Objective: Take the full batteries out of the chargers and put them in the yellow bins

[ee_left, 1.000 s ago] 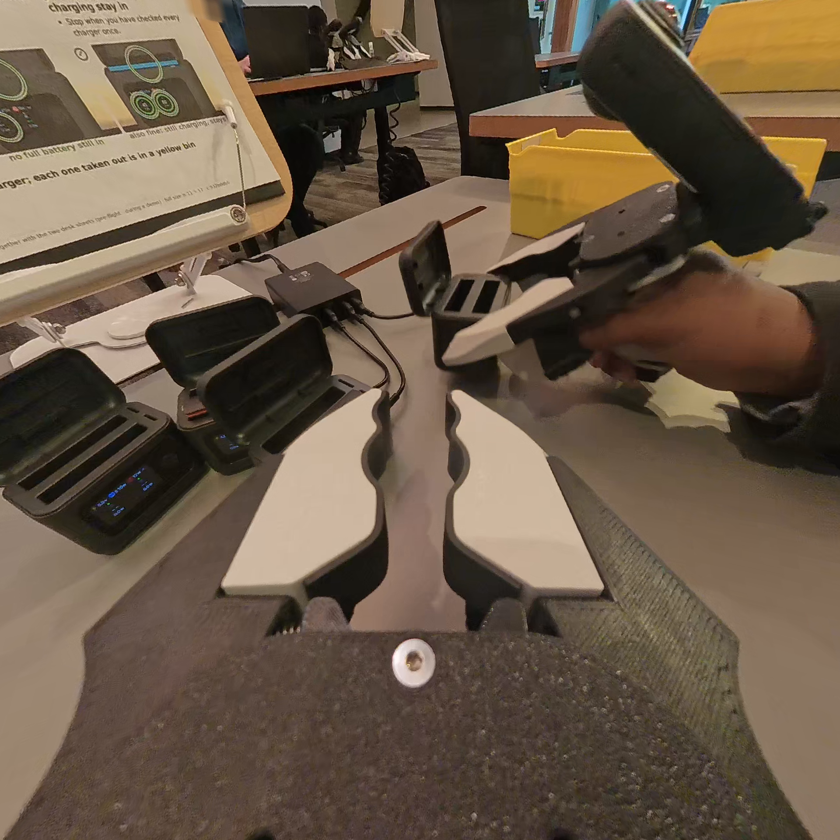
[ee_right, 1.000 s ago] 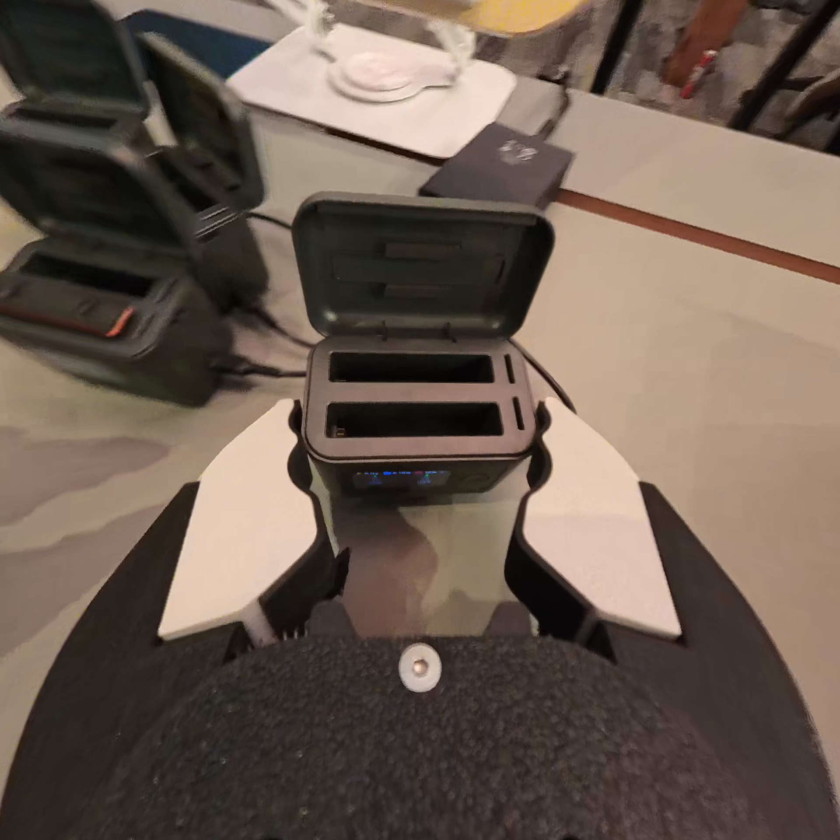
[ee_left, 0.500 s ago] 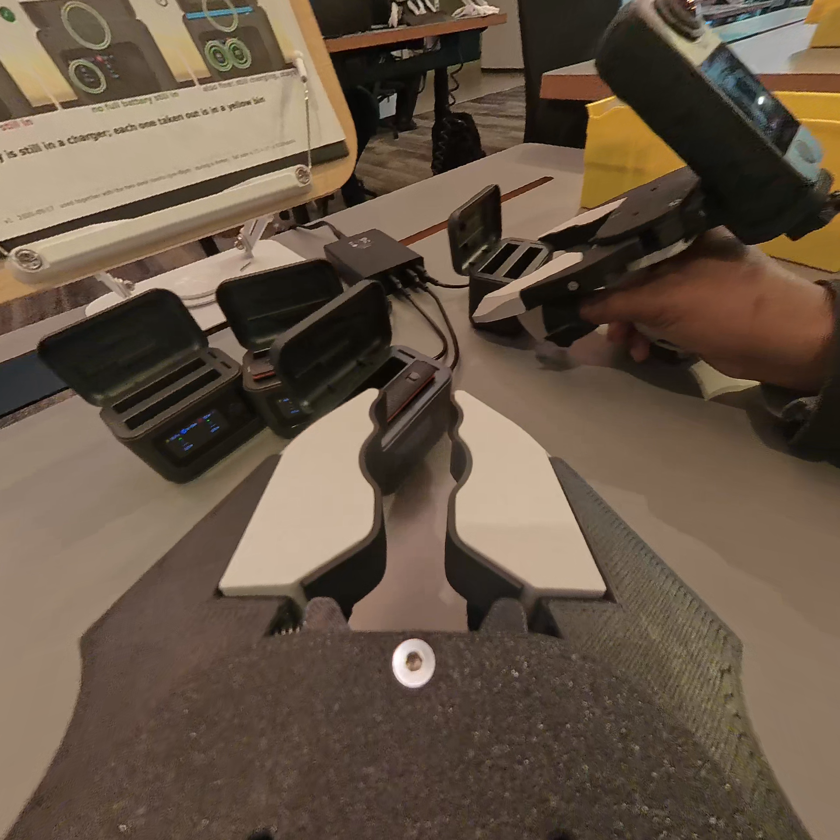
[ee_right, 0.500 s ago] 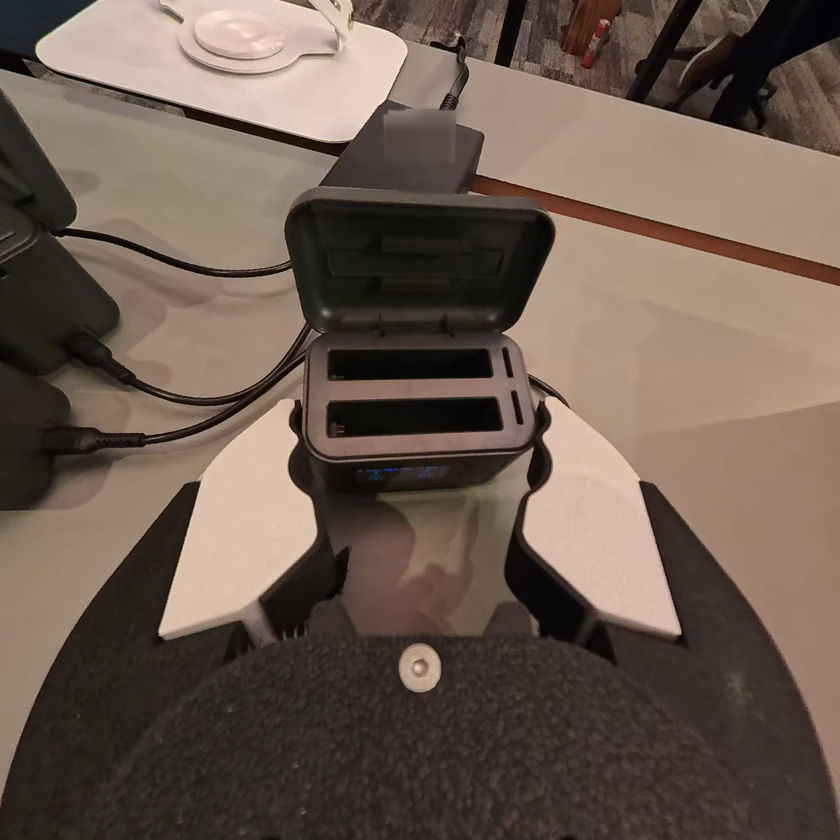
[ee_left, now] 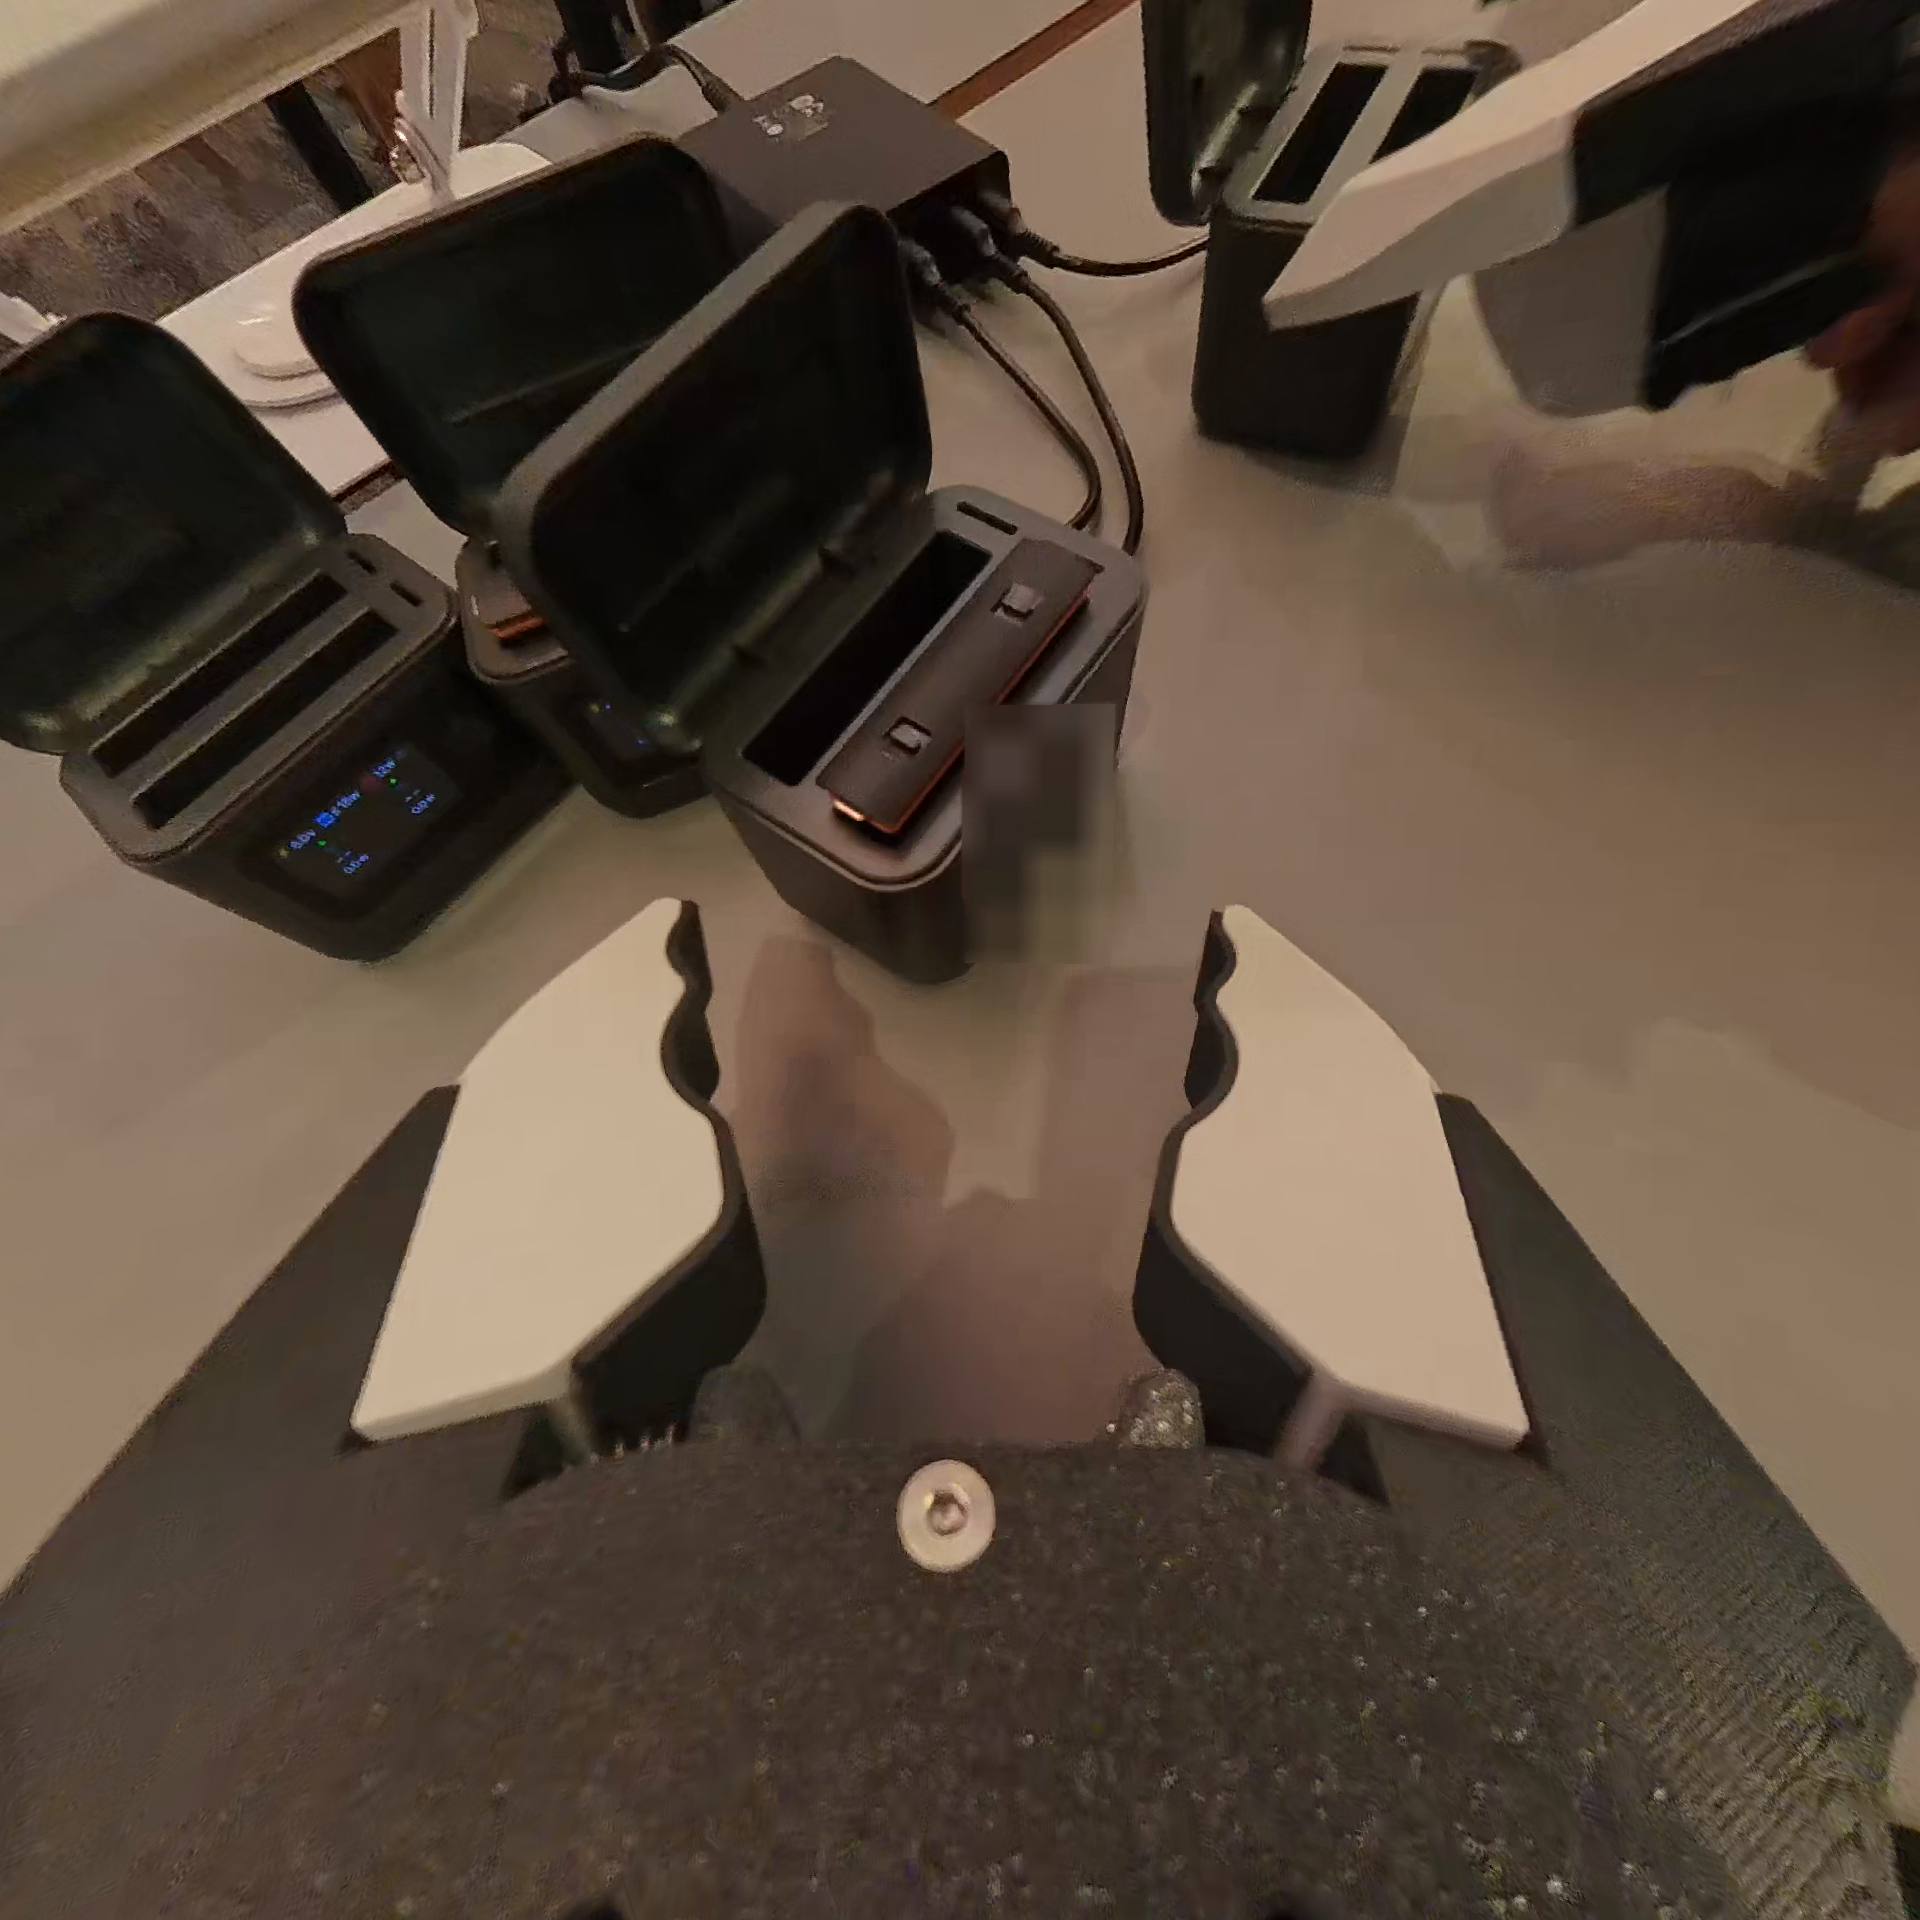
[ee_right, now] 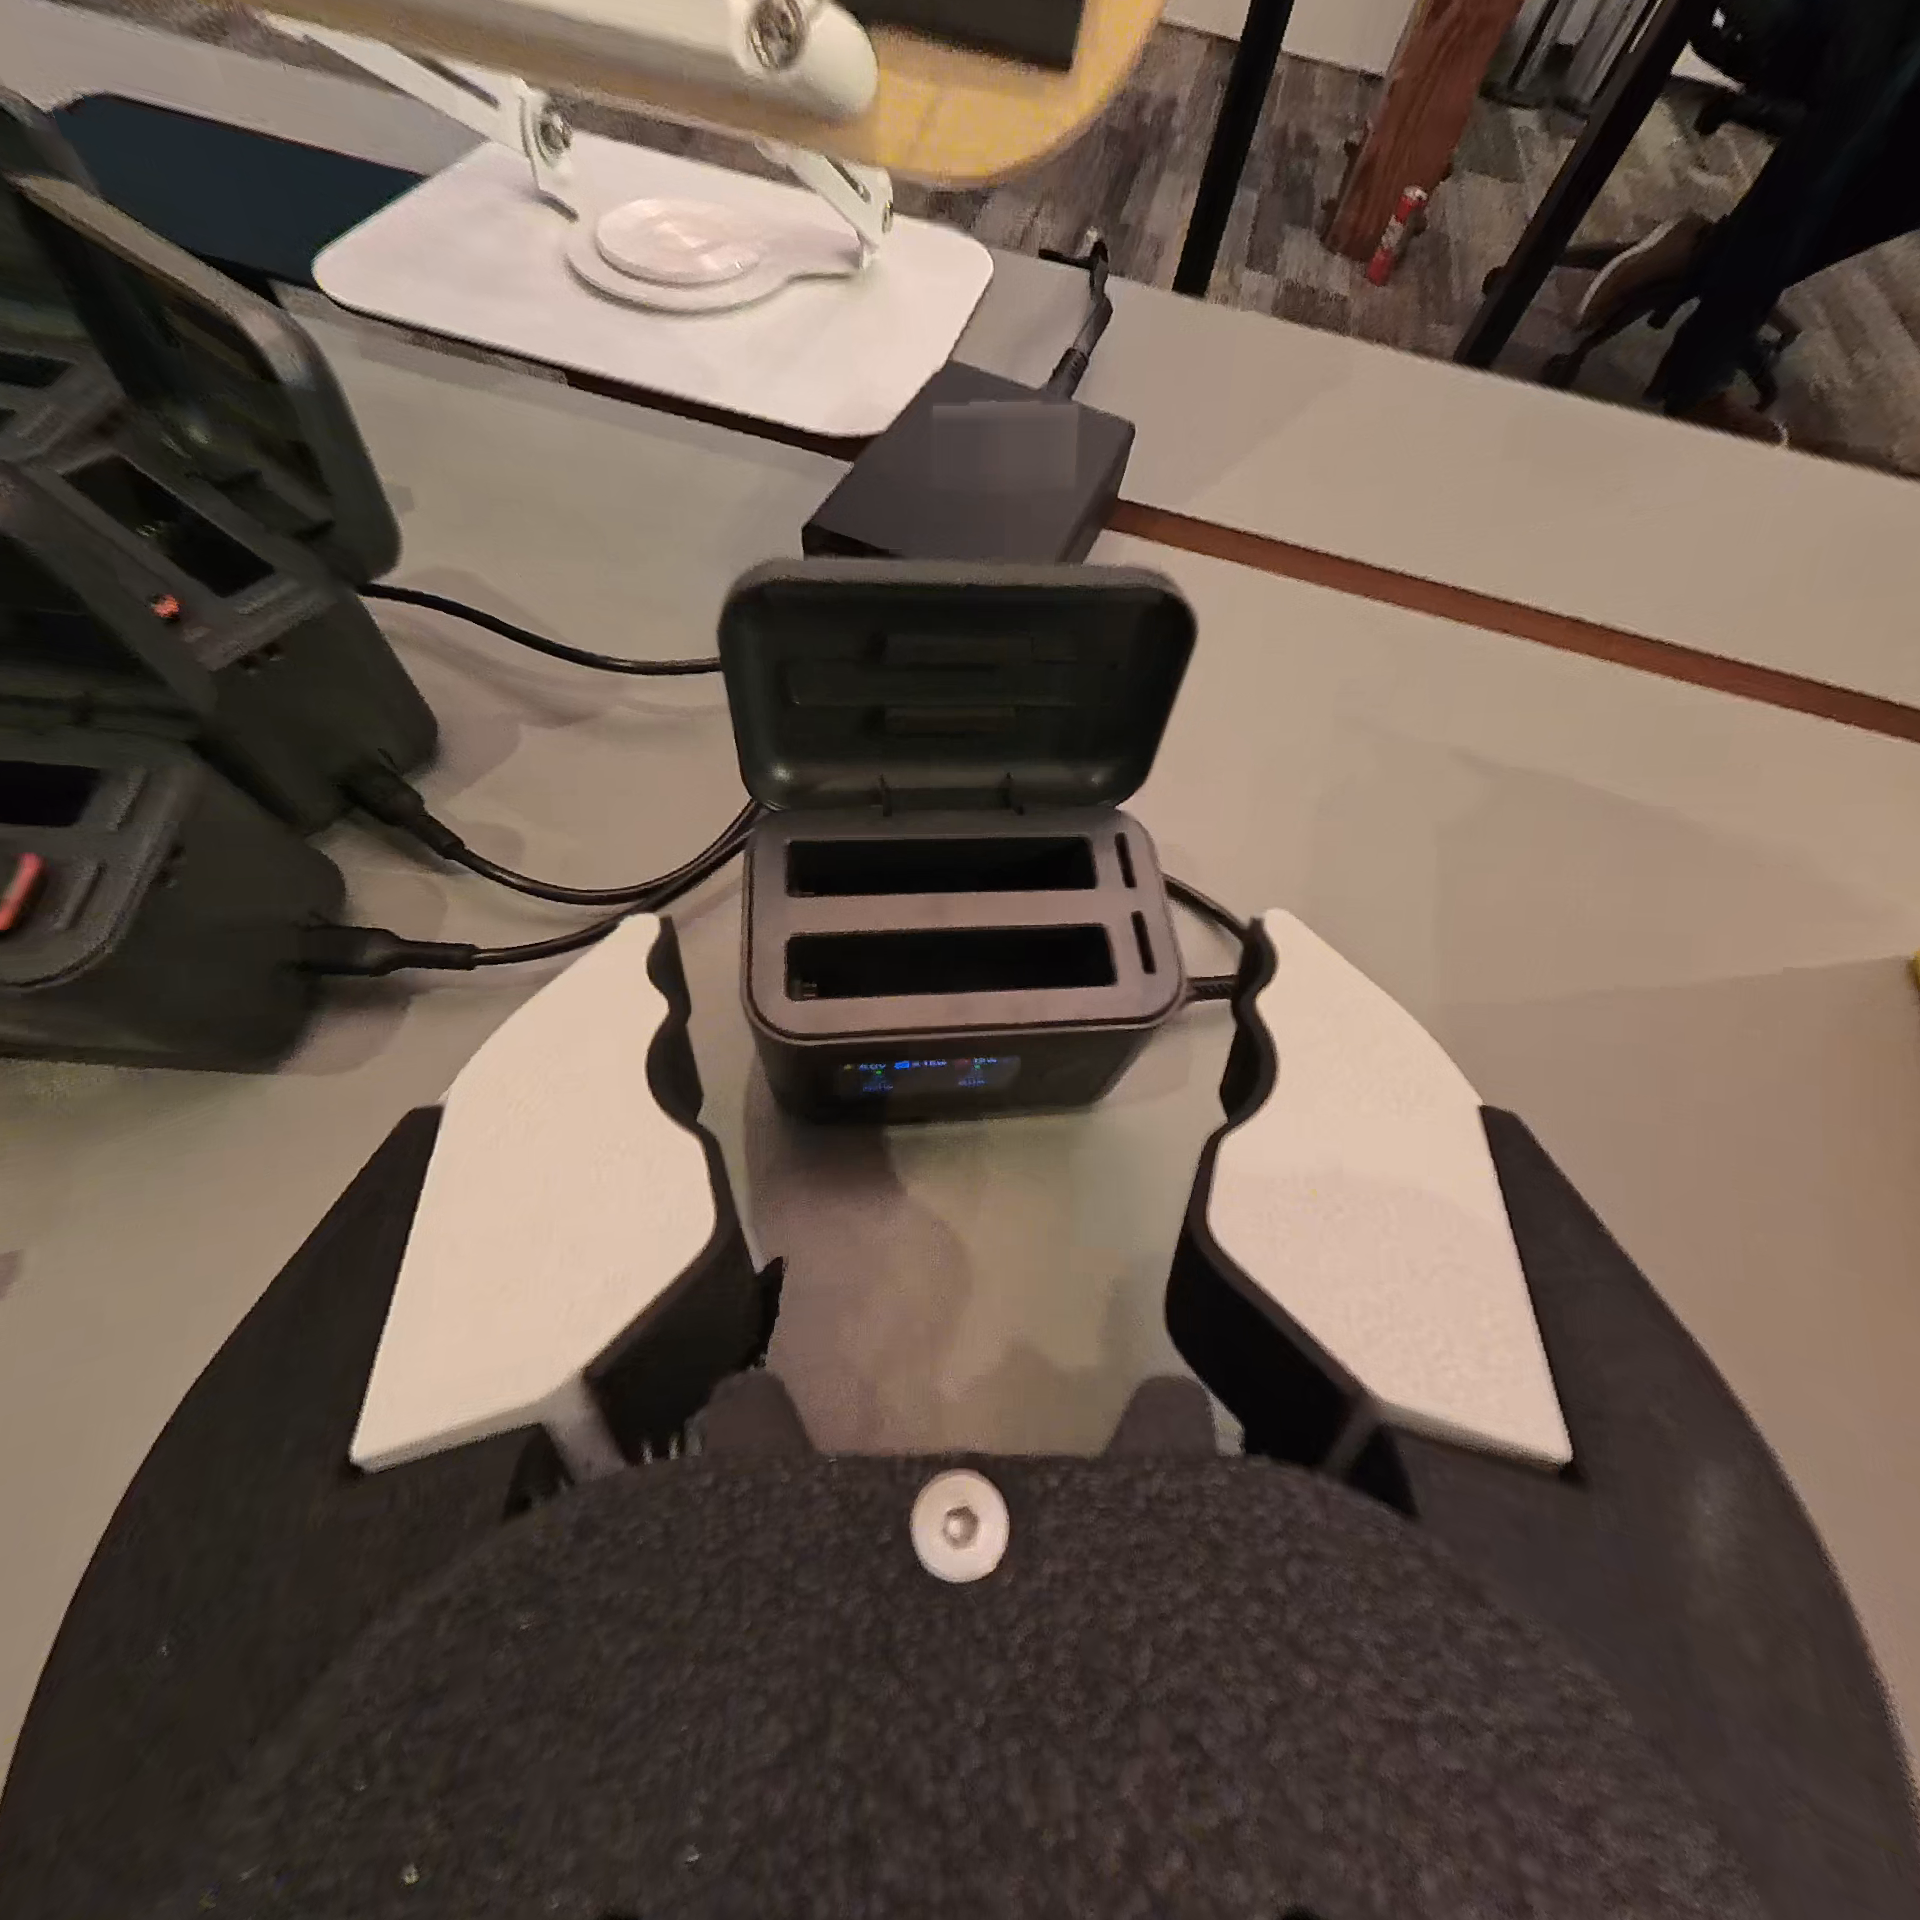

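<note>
Several black chargers stand open on the grey table. In the left wrist view the nearest charger (ee_left: 883, 894) holds one black battery with an orange edge (ee_left: 956, 707) in its right slot; its left slot is empty. My left gripper (ee_left: 951, 925) is open and empty just in front of it. A charger behind it (ee_left: 540, 665) shows another orange-edged battery (ee_left: 509, 623). The left charger (ee_left: 260, 748) has two empty slots and a lit display. My right gripper (ee_right: 958, 930) is open, its fingertips on either side of an empty charger (ee_right: 956, 1081), apart from it.
A black power hub (ee_left: 831, 135) feeds the chargers by black cables (ee_left: 1091, 416). A white stand base (ee_right: 665, 249) sits at the back of the table. Two more chargers (ee_right: 156, 675) stand left of my right gripper. A sliver of yellow bin (ee_right: 1914, 971) shows at the right edge. The black power hub (ee_left: 831, 135) lies some 15 cm from my right tips, 25 cm from my left tips.
My left gripper has opened wide and moved forward and down toward the charger with the battery. My right gripper has drawn back a little from the empty charger.
</note>
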`<state>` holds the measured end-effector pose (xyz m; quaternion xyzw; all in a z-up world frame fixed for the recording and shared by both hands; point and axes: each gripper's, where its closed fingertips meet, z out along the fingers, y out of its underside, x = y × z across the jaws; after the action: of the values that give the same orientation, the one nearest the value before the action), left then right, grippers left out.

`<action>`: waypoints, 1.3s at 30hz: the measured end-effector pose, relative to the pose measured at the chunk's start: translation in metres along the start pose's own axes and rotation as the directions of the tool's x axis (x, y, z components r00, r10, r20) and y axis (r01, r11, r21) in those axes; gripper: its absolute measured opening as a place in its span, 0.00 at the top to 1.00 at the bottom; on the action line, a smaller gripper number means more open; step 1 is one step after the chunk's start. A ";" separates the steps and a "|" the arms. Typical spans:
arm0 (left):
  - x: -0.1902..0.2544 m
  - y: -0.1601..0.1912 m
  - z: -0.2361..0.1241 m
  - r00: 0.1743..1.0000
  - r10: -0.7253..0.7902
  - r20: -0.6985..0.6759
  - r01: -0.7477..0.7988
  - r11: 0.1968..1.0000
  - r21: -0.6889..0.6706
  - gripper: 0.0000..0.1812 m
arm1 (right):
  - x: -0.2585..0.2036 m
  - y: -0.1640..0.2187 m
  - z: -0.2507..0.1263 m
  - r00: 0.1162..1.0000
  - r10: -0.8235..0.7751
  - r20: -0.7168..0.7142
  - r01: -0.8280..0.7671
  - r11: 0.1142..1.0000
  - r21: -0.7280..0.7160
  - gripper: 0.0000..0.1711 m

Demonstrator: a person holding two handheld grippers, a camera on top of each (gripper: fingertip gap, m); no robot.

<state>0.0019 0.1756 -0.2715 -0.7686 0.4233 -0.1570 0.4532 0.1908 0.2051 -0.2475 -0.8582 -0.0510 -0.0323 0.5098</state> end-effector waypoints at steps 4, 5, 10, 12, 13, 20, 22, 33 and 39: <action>-0.004 0.003 0.008 1.000 -0.025 0.003 0.025 0.999 -0.041 0.51 | 0.004 -0.017 -0.022 1.000 0.012 0.019 -0.013 0.998 0.061 0.40; -0.005 0.003 0.009 1.000 -0.028 0.003 0.028 0.999 -0.040 0.52 | 0.004 -0.024 -0.029 0.999 0.019 0.027 -0.021 0.996 0.084 0.40; -0.005 0.001 0.008 1.000 -0.025 0.005 0.025 0.999 -0.026 0.53 | -0.033 -0.036 -0.057 0.986 -0.024 0.167 -0.002 0.989 0.150 0.36; -0.005 0.001 0.006 1.000 -0.024 0.006 0.024 1.000 -0.017 0.54 | -0.067 -0.028 -0.058 0.970 -0.064 0.236 0.033 0.990 0.134 0.34; -0.006 0.001 0.005 1.000 -0.023 0.009 0.023 1.000 -0.017 0.54 | -0.085 -0.022 -0.056 0.961 -0.094 0.261 0.064 0.991 0.120 0.33; -0.019 0.011 -0.002 0.998 -0.008 0.064 0.010 0.999 -0.036 0.55 | -0.158 -0.005 -0.020 0.947 -0.061 0.316 0.051 0.998 0.040 0.32; -0.024 0.011 -0.004 0.997 -0.016 0.077 0.018 0.999 -0.031 0.56 | -0.167 -0.009 -0.009 0.948 -0.020 0.317 0.013 1.000 0.025 0.32; -0.037 0.020 -0.007 0.992 -0.011 0.125 0.018 0.998 -0.060 0.57 | -0.162 -0.007 0.017 0.981 -0.014 0.195 0.020 0.999 -0.032 0.44; -0.037 0.019 -0.007 0.992 -0.014 0.126 0.021 0.998 -0.052 0.57 | -0.119 -0.006 0.015 0.994 0.032 0.102 -0.028 0.999 -0.034 0.44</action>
<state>-0.0341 0.1963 -0.2779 -0.7925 0.3914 -0.1009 0.4568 0.0717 0.2143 -0.2625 -0.8676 -0.0635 0.0184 0.4929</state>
